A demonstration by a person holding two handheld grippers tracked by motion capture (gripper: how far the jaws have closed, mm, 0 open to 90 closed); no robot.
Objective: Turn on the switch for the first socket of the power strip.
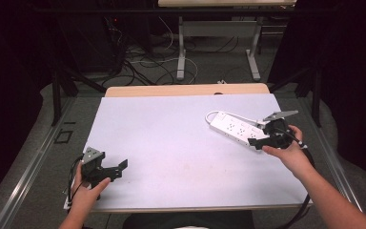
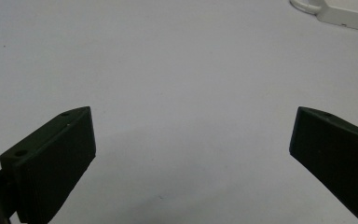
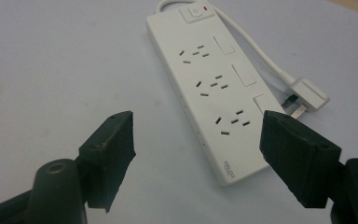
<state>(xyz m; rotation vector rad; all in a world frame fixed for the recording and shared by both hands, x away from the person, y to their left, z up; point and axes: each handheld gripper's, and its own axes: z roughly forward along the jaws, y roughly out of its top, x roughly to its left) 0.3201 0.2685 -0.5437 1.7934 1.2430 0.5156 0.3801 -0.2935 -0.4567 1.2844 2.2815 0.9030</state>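
Just one white power strip (image 3: 212, 88) on the white table (image 1: 171, 138), far right side, with its cord (image 3: 254, 49) looping round to a plug (image 3: 307, 95) lying right beside it. Nothing else on the surface, nothing blocking the strip. Three socket groups, three blank rocker-looking tabs, one switch at the far end. Two grippers: right gripper (image 3: 198, 149) spread wide, hovering over the strip's near end, gripping nothing. Left gripper (image 2: 191, 154) also released, over bare table near the front left corner. Strip cut off at the top edge of the left gripper view. Tangle of cables on the floor beyond, too dark to count
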